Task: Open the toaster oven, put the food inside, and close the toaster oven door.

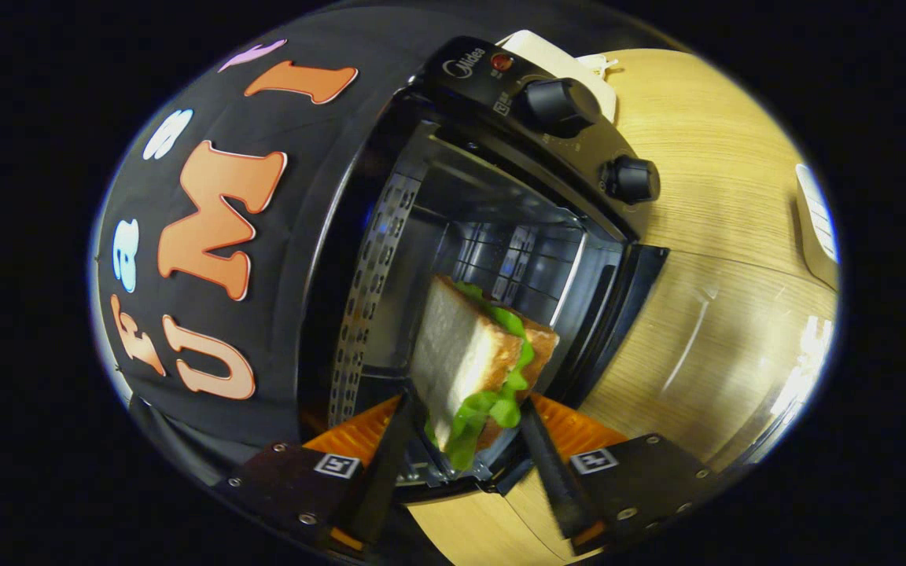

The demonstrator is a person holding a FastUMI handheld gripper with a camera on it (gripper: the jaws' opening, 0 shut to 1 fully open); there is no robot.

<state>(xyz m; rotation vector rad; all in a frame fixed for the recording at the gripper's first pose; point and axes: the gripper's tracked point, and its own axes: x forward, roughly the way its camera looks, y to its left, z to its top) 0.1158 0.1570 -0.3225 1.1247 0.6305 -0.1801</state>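
Gripper view, rotated so that the scene leans to one side. At left hangs the booth's wall (209, 377), a dark matte cloth. Beside it stands the toaster oven (390, 259), a black box with glossy casing, its door (720, 354) swung fully down so that the glass pane lies flat over the table and mirrors the lamps. A perforated metal strip (362, 314) with rows of small holes runs along the near inner wall, and wire rack bars show at the back of the shiny metal cavity. The sandwich (473, 362), two thick slices of pale, fine-crumbed bread with browned crust and ruffled green lettuce between them, is held on edge at the mouth of the cavity, just above the door hinge. The gripper (469, 420) has its two fingers closed part-way, one pressing each bread face, so the sandwich sits clamped between them. Along the oven's control panel sit a red indicator lamp (502, 61) and two round black knobs (559, 106), ribbed at the rim. Farther right extends the table (720, 157), a light wood-grain laminate, with a white object (815, 228) near its far edge.
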